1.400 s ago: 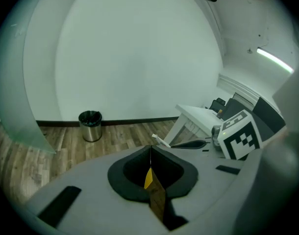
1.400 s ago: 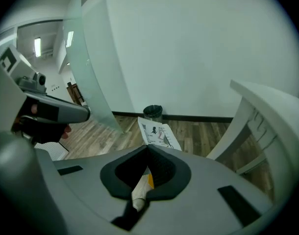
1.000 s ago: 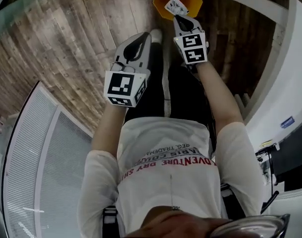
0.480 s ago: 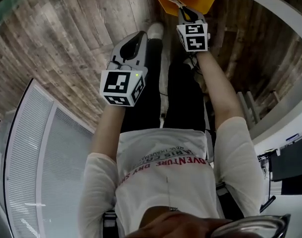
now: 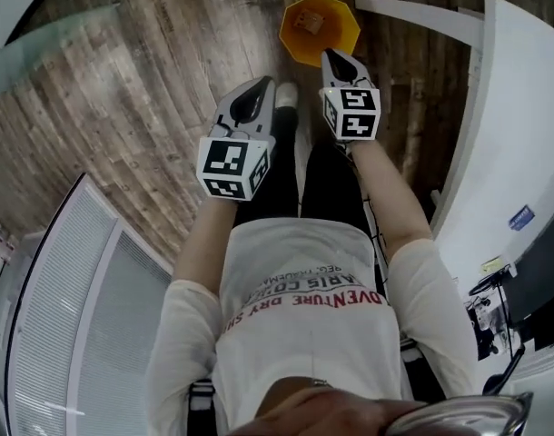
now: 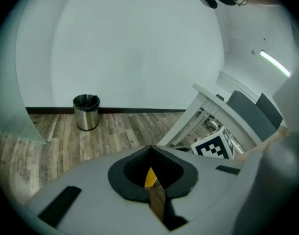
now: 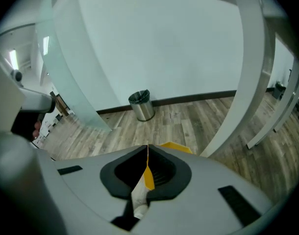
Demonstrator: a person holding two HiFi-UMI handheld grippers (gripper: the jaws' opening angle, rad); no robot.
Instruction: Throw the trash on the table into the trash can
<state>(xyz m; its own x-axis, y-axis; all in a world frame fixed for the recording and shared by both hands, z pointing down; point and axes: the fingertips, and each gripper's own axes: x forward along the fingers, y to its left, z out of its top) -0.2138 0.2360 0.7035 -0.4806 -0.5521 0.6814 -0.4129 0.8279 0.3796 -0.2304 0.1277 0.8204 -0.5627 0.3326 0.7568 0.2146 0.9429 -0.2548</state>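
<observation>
An orange trash can stands on the wooden floor at the top of the head view, with a small pale scrap of trash lying inside it. My right gripper hovers just short of the can's near rim, jaws shut, and no trash shows at its tip. In the right gripper view the jaws meet in a line, with a sliver of the orange can behind them. My left gripper hangs lower left, beside the person's leg, also shut and empty.
A steel waste bin stands by the far wall. A white table and its legs lie to the right. The person's dark trousers and white shoe are below the grippers. A glass panel stands left.
Both grippers have drawn back from the orange can. The white scrap seen right at the right gripper's tip earlier now lies apart from it, down in the can.
</observation>
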